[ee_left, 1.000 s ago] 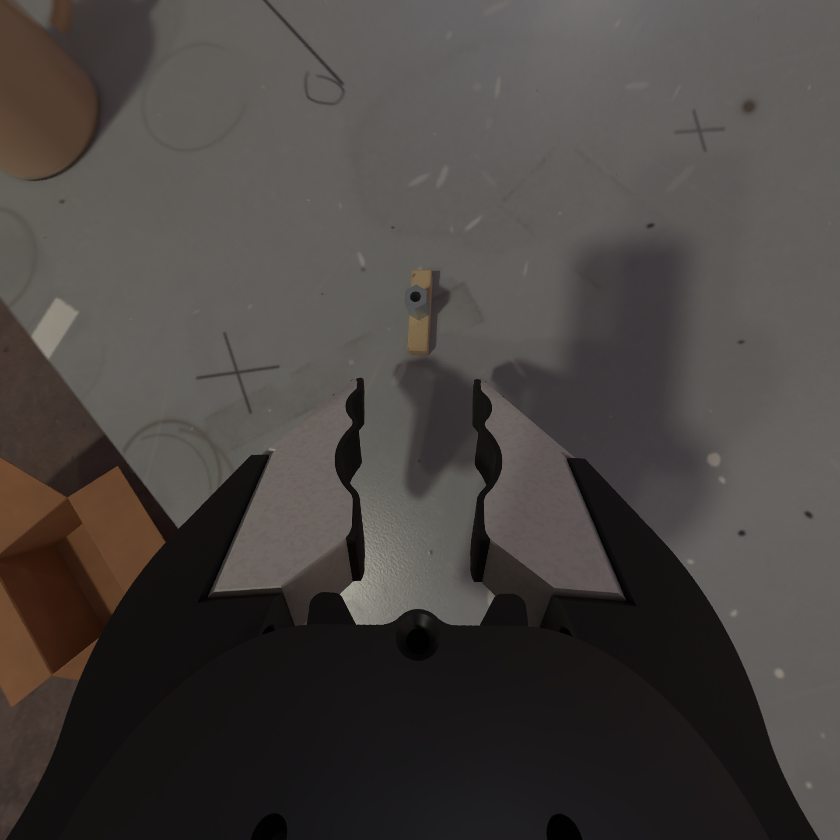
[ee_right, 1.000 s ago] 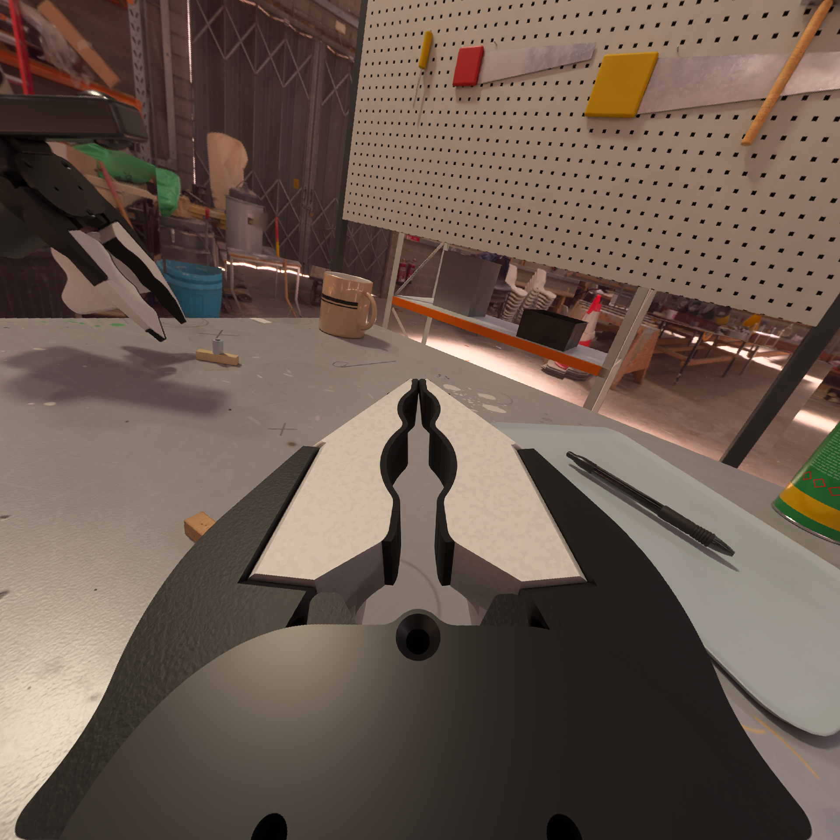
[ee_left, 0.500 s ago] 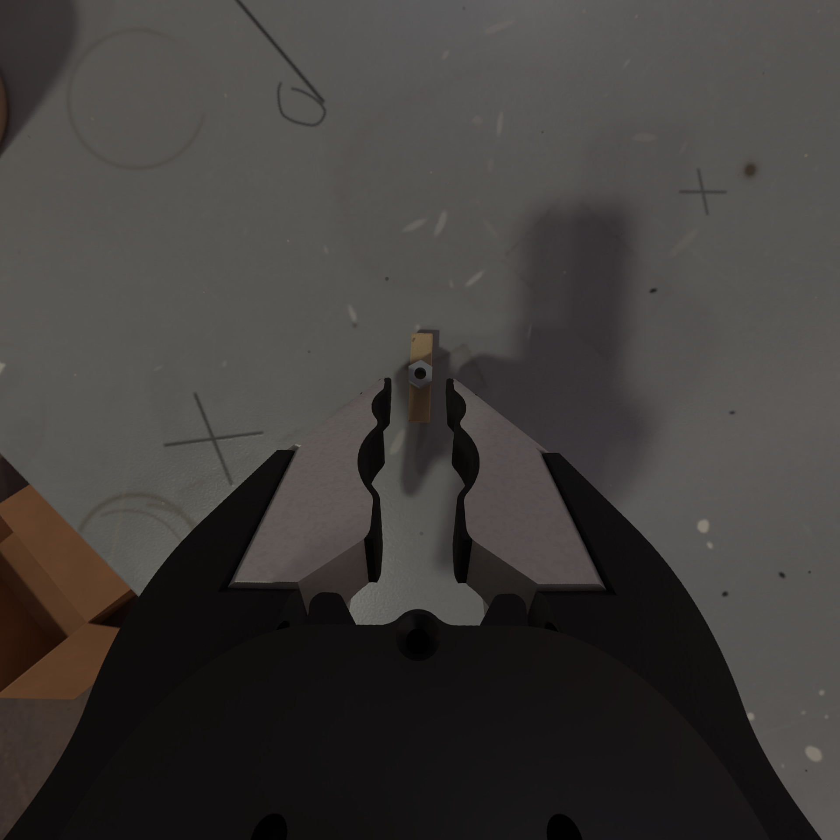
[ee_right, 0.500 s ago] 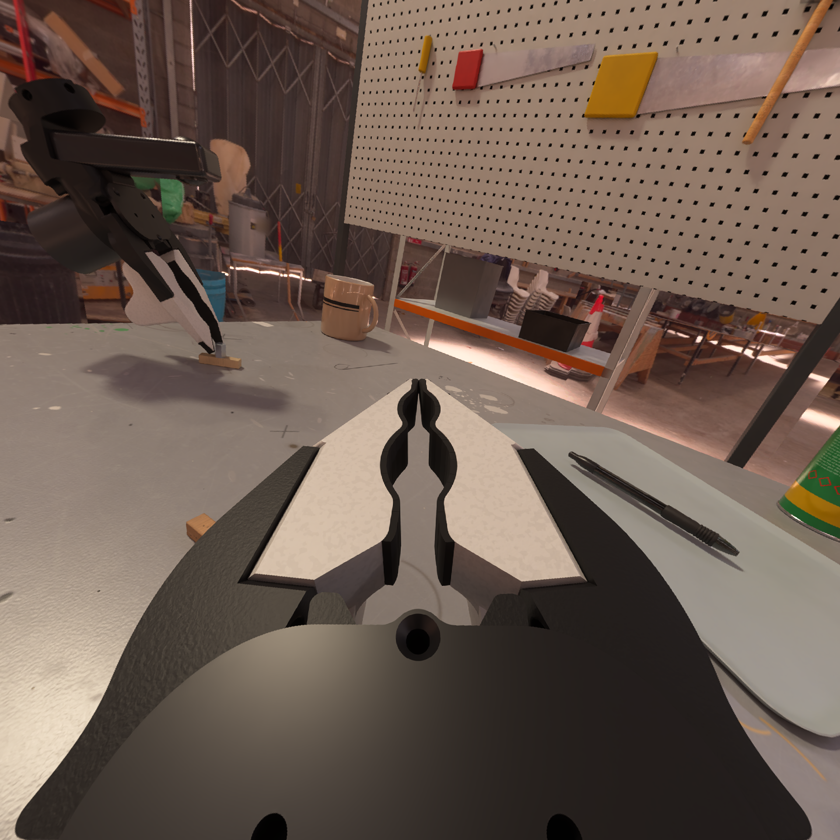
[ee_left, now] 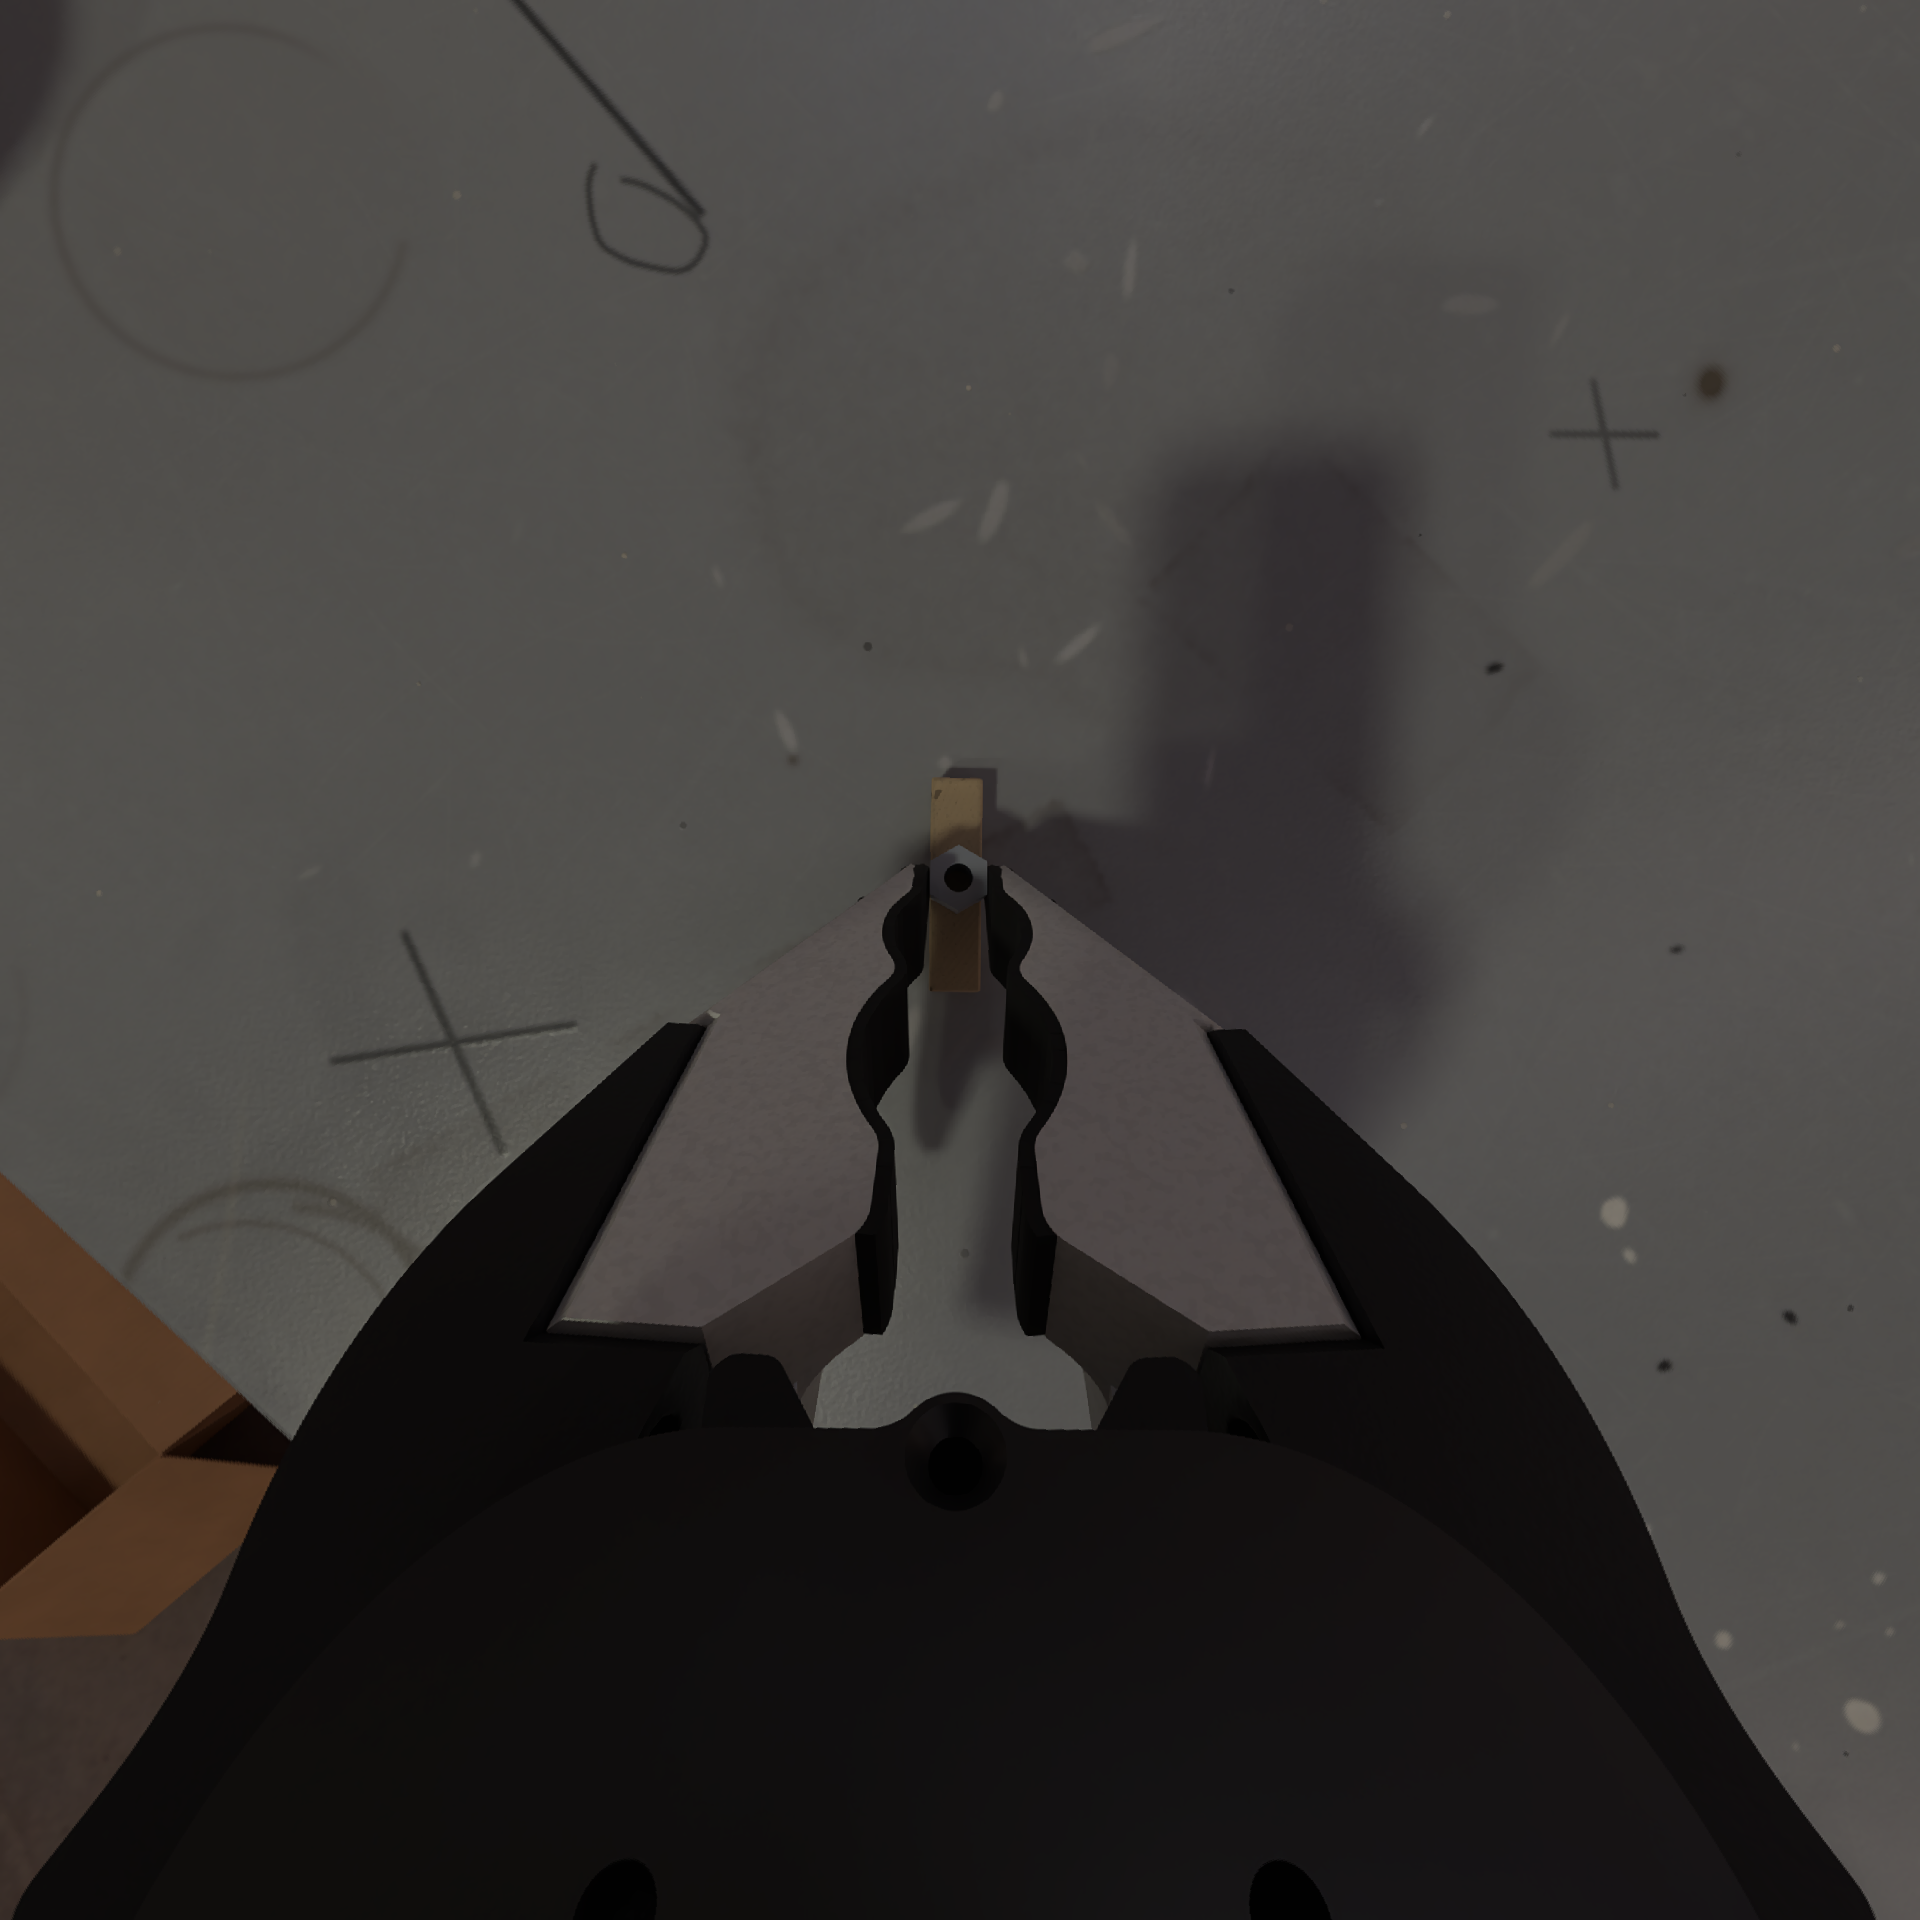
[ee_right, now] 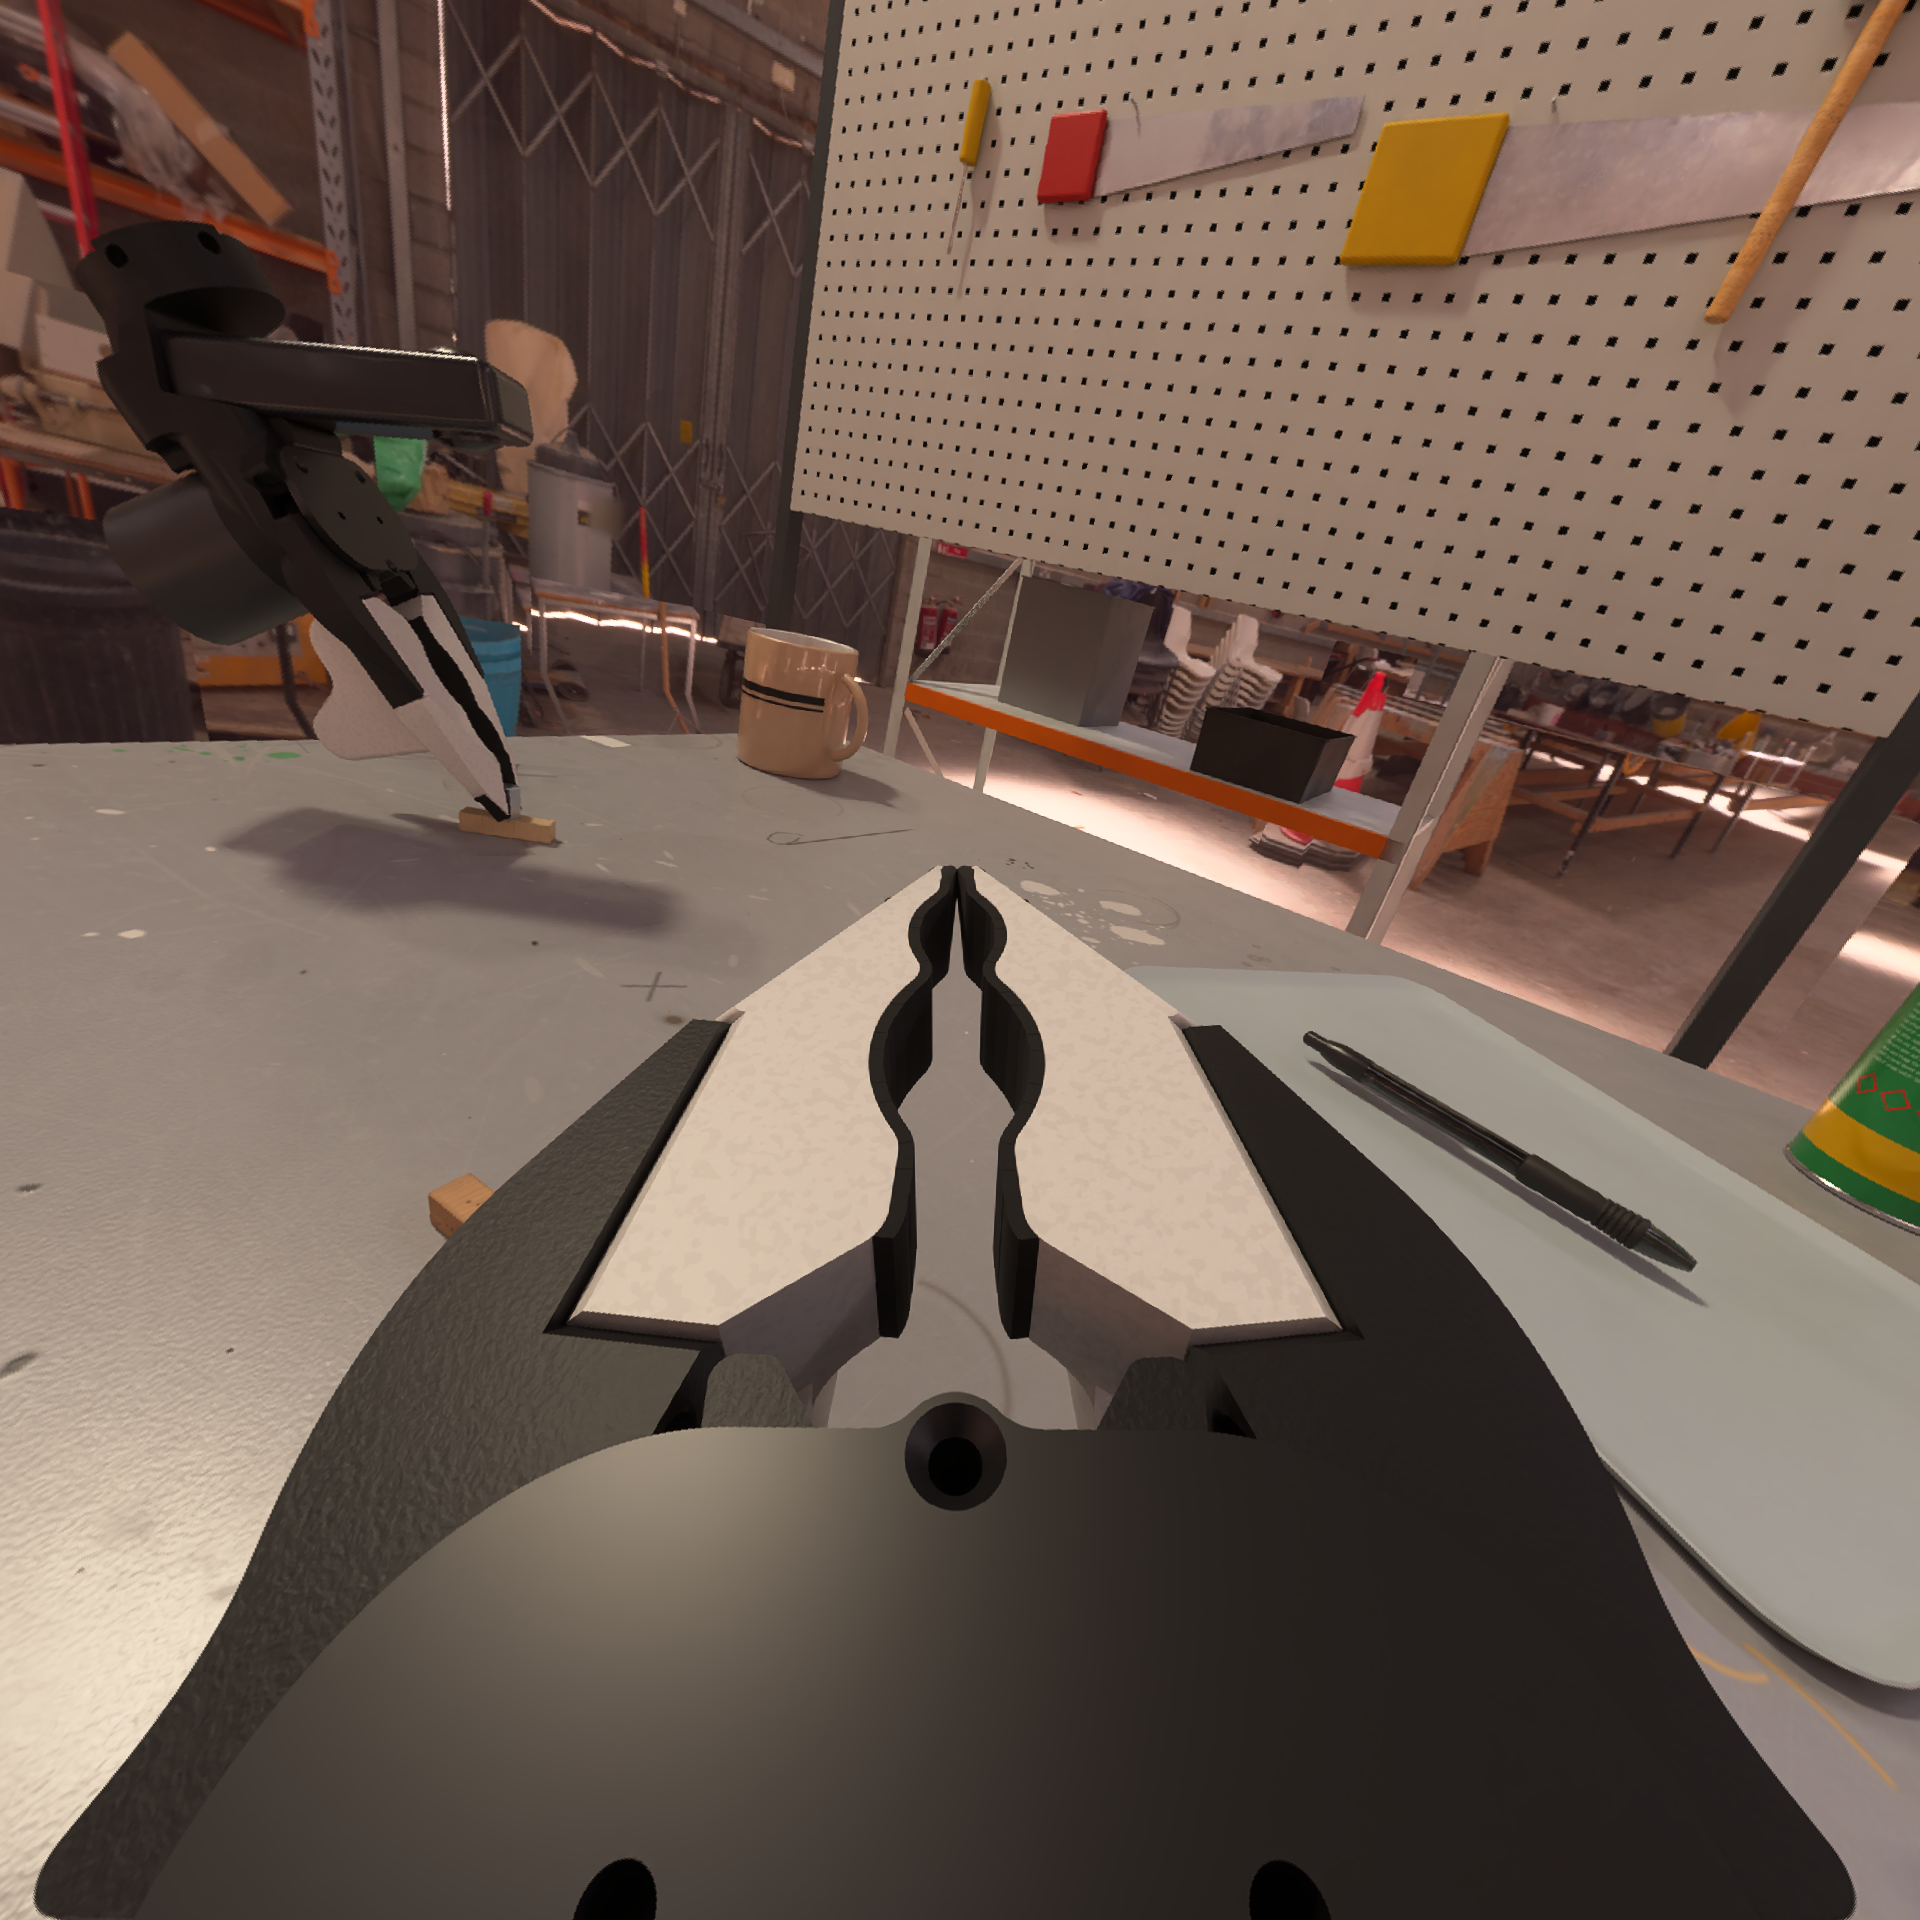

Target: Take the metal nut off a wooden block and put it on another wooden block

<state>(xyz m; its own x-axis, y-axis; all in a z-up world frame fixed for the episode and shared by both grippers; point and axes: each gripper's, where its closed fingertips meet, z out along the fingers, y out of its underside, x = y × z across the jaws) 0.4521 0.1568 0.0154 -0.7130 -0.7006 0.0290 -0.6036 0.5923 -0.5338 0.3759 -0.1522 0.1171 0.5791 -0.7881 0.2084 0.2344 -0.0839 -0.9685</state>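
A small grey metal nut sits on a flat wooden block on the grey table. My left gripper points down at it and its fingertips are closed against both sides of the nut. In the right wrist view the left gripper shows far left, its tips down on that block. A second wooden block lies just left of my right gripper, which is shut and empty, low over the table.
A tan mug stands at the back of the table. A grey mat with a black pen lies to the right, beside a green can. A pegboard rises behind. A brown box sits lower left.
My left gripper has come down over the block and its fingers have closed in onto the nut. The right gripper has stayed still.
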